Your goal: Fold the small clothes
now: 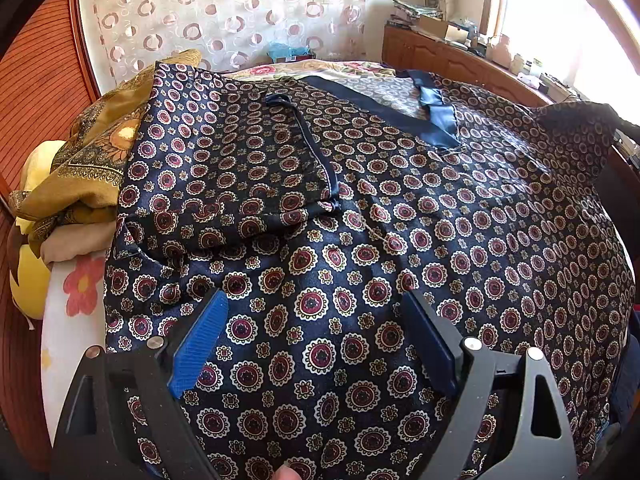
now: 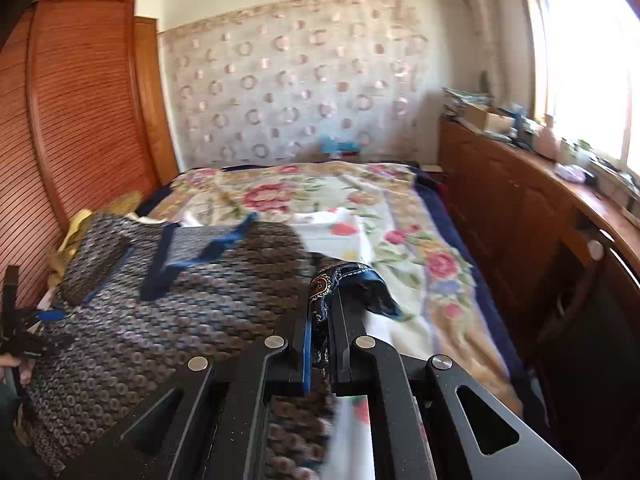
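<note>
My left gripper (image 1: 312,340) is hovering over the shirt (image 1: 360,220), fingers spread wide apart with nothing between them. My right gripper (image 2: 322,320) is clamping the shirt's edge and holding it off the bed (image 2: 400,216). The shirt is lying spread across the bed, one sleeve (image 1: 240,168) folded in.

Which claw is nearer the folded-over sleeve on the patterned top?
Left. The left claw hovers open over the top's lower body, just below the folded sleeve. The right claw is shut on the top's opposite sleeve edge, across the garment.
</note>
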The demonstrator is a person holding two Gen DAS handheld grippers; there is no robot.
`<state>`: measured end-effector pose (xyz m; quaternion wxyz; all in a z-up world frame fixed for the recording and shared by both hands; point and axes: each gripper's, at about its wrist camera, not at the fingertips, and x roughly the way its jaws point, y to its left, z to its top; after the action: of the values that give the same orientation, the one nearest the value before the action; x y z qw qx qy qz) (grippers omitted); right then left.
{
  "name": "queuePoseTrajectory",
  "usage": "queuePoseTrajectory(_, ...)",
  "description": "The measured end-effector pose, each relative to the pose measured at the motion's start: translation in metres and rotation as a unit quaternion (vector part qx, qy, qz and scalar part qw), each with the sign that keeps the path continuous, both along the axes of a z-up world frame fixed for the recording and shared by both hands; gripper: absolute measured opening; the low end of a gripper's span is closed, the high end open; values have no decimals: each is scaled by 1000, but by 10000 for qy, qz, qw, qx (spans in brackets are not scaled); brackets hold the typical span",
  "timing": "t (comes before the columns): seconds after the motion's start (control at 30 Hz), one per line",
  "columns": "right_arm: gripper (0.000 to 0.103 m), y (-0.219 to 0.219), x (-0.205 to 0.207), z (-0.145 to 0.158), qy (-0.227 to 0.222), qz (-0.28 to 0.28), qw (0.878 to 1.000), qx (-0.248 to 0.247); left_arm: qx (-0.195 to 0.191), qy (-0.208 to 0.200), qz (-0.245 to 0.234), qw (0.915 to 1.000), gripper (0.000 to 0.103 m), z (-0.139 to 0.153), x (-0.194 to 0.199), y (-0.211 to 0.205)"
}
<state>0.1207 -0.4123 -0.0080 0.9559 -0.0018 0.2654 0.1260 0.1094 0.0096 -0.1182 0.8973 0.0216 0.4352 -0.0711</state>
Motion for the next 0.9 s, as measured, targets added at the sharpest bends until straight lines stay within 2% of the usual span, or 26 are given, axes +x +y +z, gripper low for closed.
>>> queuePoseTrajectory(0.13, 6, 38, -4, -18, 182, 594, 9980, -65, -3, 1, -1, 10000, 89, 0, 0, 1)
queuePoseTrajectory(0.33, 6, 76, -12, -69, 801, 1134, 9895, -406, -4, -1, 1, 10000, 89, 0, -1, 1)
queuePoseTrajectory(0.5, 20, 78, -8, -90, 1067, 1151, 9864, -493, -67, -23, -26, 10000, 89, 2, 0, 2)
queuePoseTrajectory(0.53, 27, 79, -9, -91, 1082, 1128, 9864, -506, -138, -73, -27, 9999, 89, 4, -2, 3)
queuePoseTrajectory(0.57, 30, 83, -7, -88, 1085, 1085, 9868, -522, -174, -143, 14, 9997, 89, 7, -4, 5)
queuePoseTrajectory(0.67, 33, 77, -16, -77, 975, 965, 9894, -478, -276, -397, 78, 9988, 89, 23, -13, 8)
queuePoseTrajectory(0.9, 42, 30, -23, -46, 566, 370, 9971, -359, -477, -981, 16, 9940, 89, 66, -34, 1)
